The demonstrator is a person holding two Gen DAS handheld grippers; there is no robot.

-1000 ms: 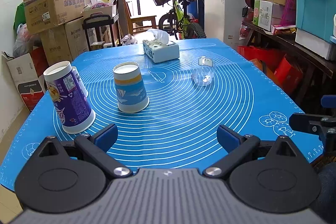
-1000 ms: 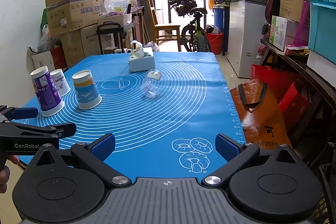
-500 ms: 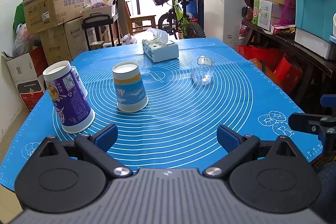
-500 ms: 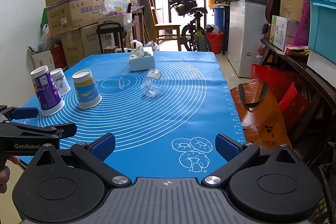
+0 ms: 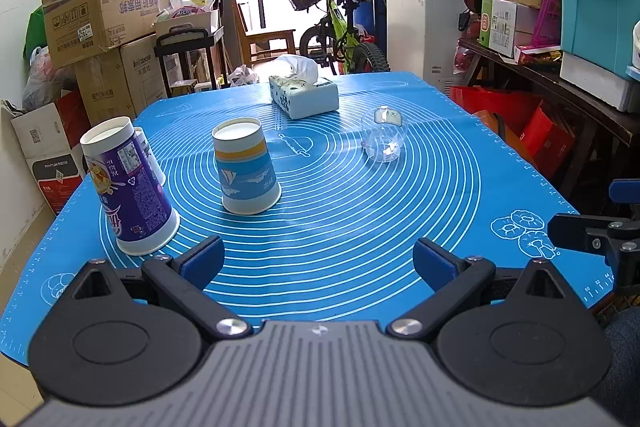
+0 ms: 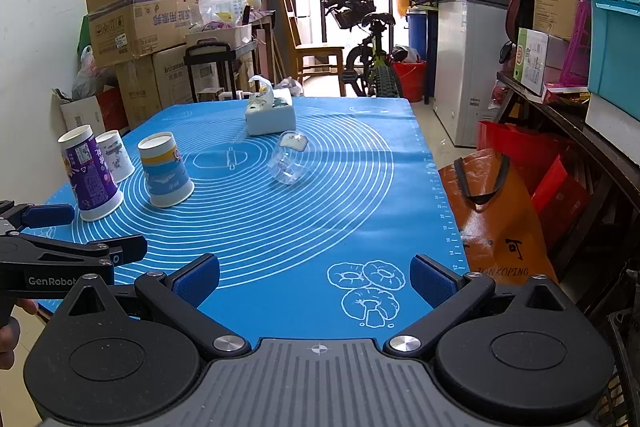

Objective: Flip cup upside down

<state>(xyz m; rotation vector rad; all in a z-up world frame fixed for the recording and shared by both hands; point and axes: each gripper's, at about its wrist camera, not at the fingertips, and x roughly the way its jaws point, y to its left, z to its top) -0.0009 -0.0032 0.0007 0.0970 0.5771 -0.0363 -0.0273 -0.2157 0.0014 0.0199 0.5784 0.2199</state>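
Note:
A clear plastic cup (image 5: 383, 140) lies tilted on the blue mat (image 5: 340, 227), mid-table right; it also shows in the right wrist view (image 6: 289, 163). A blue-and-yellow paper cup (image 5: 246, 171) stands upside down, as do a purple cup (image 5: 130, 189) and a small white cup (image 6: 115, 155) at the left. My left gripper (image 5: 318, 261) is open and empty near the front edge. My right gripper (image 6: 314, 281) is open and empty over the mat's front right.
A tissue box (image 5: 303, 95) sits at the far middle of the mat. Cardboard boxes (image 5: 100, 15) stack at the left, a bicycle (image 5: 340, 27) stands behind, and shelves with a teal bin (image 5: 600, 15) line the right. An orange bag (image 6: 496, 219) is beside the table.

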